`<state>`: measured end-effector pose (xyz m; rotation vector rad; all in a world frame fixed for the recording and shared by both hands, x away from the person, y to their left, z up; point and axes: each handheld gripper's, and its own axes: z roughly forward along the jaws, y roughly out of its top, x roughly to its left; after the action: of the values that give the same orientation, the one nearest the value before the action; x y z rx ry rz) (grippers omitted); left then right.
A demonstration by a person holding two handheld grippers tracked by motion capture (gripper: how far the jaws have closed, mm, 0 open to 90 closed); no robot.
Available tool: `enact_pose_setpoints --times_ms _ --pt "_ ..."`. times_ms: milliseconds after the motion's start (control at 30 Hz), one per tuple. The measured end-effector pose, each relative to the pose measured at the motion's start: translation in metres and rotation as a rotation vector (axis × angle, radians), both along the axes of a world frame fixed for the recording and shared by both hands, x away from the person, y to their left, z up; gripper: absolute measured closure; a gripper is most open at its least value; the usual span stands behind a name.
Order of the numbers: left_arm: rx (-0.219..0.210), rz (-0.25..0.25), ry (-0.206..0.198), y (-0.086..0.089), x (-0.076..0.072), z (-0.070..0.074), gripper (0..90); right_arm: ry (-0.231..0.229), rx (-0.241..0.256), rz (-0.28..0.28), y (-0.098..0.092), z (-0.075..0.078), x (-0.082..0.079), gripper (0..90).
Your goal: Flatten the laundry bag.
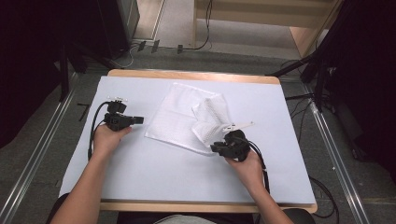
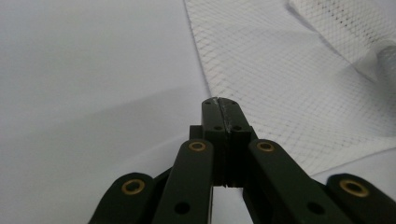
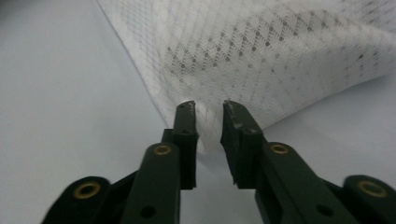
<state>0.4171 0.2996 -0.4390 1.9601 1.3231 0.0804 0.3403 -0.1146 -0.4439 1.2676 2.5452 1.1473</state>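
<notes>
A white mesh cloth point(image 1: 177, 116) lies on the pale mat point(image 1: 163, 172), with its right part folded over into a raised flap point(image 1: 210, 116). My left gripper point(image 1: 140, 120) rests on the mat just left of the cloth's left edge. Its jaws are pressed together with nothing between them point(image 2: 219, 100), and the cloth point(image 2: 280, 70) lies just beyond the tips. My right gripper point(image 1: 214, 148) is at the cloth's near corner. In the right gripper view its jaws point(image 3: 209, 106) stand apart, and the corner of the cloth point(image 3: 280, 56) reaches into the gap.
The mat covers a wooden table point(image 1: 187, 74) whose edge shows at the back and front. Cables point(image 1: 95, 126) trail from both grippers. Black stands and metal rails point(image 1: 327, 135) flank the table.
</notes>
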Motion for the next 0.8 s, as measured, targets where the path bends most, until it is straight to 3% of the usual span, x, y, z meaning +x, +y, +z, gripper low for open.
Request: enact_pose_setpoints --times_ms 67,133,200,233,300,333,367,467,533,600,767,800 --pt "-0.004 -0.005 -0.001 -0.002 -0.001 0.0 88.2 -0.031 0.011 0.006 -0.003 0.007 -0.003 72.4" --pt "-0.013 -0.014 -0.002 -0.003 -0.003 0.002 85.8 -0.05 0.04 -0.003 -0.009 0.018 0.0 79.4" --pt "-0.029 -0.018 -0.015 -0.005 -0.005 0.003 85.1 -0.054 0.045 -0.009 -0.009 0.021 0.001 80.4" --pt "-0.024 -0.026 -0.017 -0.007 -0.007 0.005 83.2 -0.083 0.066 -0.011 -0.013 0.03 0.007 83.1" --pt "-0.018 -0.034 -0.02 -0.008 -0.009 0.005 82.8 -0.091 0.066 -0.018 -0.013 0.033 0.009 84.0" --pt "-0.012 -0.038 -0.02 -0.009 -0.011 0.005 81.6 -0.108 0.058 -0.026 -0.015 0.038 0.018 87.8" --pt "-0.006 -0.044 -0.02 -0.01 -0.012 0.005 81.6 -0.108 0.058 -0.026 -0.015 0.038 0.018 87.8" --pt "-0.001 -0.052 -0.023 -0.014 -0.016 0.004 79.9 -0.107 0.061 -0.049 -0.015 0.038 0.039 90.0" --pt "-0.007 -0.057 -0.022 -0.016 -0.018 0.004 78.5 -0.101 0.032 -0.052 -0.013 0.034 0.058 90.0" --pt "-0.009 -0.058 -0.027 -0.018 -0.02 0.003 78.2 -0.096 0.024 -0.053 -0.011 0.031 0.065 90.0" --pt "-0.02 -0.058 -0.022 -0.018 -0.025 0.001 73.1 -0.023 0.024 -0.052 -0.007 0.013 0.097 90.0" --pt "-0.02 -0.057 -0.02 -0.017 -0.026 0.0 73.1 -0.023 0.024 -0.052 -0.007 0.013 0.097 90.0"
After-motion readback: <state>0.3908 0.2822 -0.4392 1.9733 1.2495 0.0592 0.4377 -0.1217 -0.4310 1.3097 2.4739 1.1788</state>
